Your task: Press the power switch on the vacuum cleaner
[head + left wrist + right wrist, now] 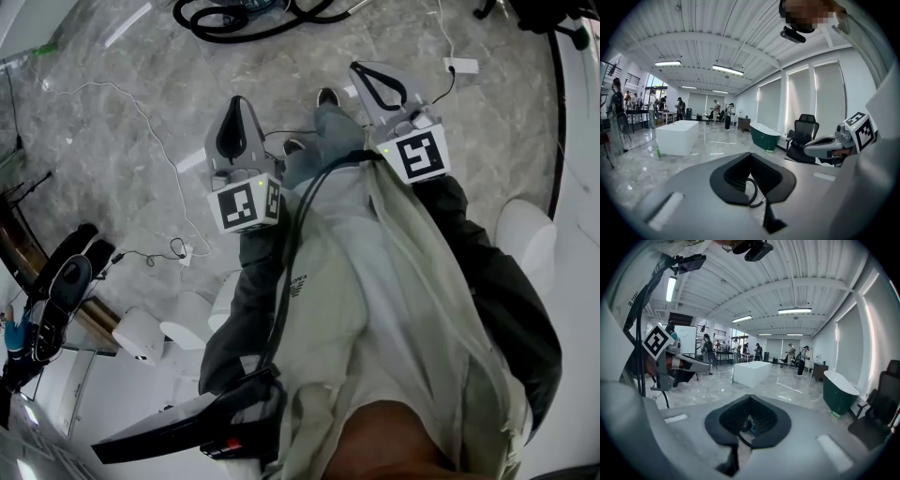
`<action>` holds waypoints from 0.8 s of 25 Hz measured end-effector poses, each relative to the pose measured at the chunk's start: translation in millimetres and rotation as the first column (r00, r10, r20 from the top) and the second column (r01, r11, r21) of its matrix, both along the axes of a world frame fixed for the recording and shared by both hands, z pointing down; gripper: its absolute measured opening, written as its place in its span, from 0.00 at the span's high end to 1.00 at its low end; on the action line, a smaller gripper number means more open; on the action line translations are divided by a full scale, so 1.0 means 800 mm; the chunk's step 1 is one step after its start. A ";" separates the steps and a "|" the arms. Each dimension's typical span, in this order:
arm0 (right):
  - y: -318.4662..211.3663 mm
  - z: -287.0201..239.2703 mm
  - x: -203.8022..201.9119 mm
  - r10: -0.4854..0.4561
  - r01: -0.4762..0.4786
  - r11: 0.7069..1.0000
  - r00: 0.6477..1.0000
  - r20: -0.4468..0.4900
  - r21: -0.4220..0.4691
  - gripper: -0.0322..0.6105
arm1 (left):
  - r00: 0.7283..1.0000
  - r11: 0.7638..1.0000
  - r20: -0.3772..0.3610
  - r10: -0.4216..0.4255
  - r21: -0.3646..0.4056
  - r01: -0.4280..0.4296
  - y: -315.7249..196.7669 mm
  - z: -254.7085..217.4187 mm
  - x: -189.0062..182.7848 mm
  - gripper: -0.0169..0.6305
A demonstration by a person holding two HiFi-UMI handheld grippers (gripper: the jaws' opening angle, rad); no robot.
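Two grippers held up over the grey marble floor.
The left gripper and the right gripper both have their jaws pressed together, pinching nothing, and hang side by side without touching.

Open hall: grey veined marble floor, polished and reflective; white ribbed ceiling on beams, fitted with strip lights; white walls; tall windows with pale blinds along one side. Furnishings: white freestanding bathtub, dark green bathtub, black office chair, whiteboard. Several people stand at the far end.
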State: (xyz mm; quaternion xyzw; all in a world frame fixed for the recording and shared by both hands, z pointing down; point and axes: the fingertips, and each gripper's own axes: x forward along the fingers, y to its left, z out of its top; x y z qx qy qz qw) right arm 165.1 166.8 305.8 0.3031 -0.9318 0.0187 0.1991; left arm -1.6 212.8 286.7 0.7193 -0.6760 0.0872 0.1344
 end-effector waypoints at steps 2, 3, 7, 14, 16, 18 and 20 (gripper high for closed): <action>0.006 -0.001 -0.007 -0.001 0.001 1.000 1.000 0.010 0.000 0.95 | 1.000 1.000 -0.002 0.011 0.010 -0.011 0.000 0.000 0.002 0.97; 0.010 -0.001 -0.012 -0.001 0.001 1.000 1.000 0.013 0.005 0.95 | 1.000 1.000 -0.001 0.017 0.015 -0.017 0.001 -0.001 0.004 0.97; 0.040 -0.008 -0.036 0.000 -0.001 1.000 1.000 0.012 0.029 0.95 | 0.999 0.999 -0.006 0.039 0.030 -0.039 0.024 0.000 0.011 0.97; 0.117 -0.026 -0.073 -0.002 0.000 0.997 1.000 0.027 0.073 0.95 | 0.998 0.998 -0.022 0.054 0.043 -0.053 0.094 0.004 0.005 0.97; 0.145 -0.032 -0.074 -0.014 0.012 0.996 1.000 0.027 0.091 0.95 | 0.999 0.997 -0.018 0.050 0.053 -0.049 0.122 0.000 0.005 0.97; 0.175 -0.037 -0.075 -0.028 0.026 0.994 0.999 0.024 0.102 0.95 | 0.999 0.997 -0.015 0.052 0.064 -0.051 0.149 -0.004 0.009 0.97; 0.200 -0.039 -0.076 -0.037 0.034 0.993 0.999 0.022 0.113 0.95 | 0.998 0.996 -0.015 0.057 0.074 -0.055 0.171 -0.006 0.013 0.97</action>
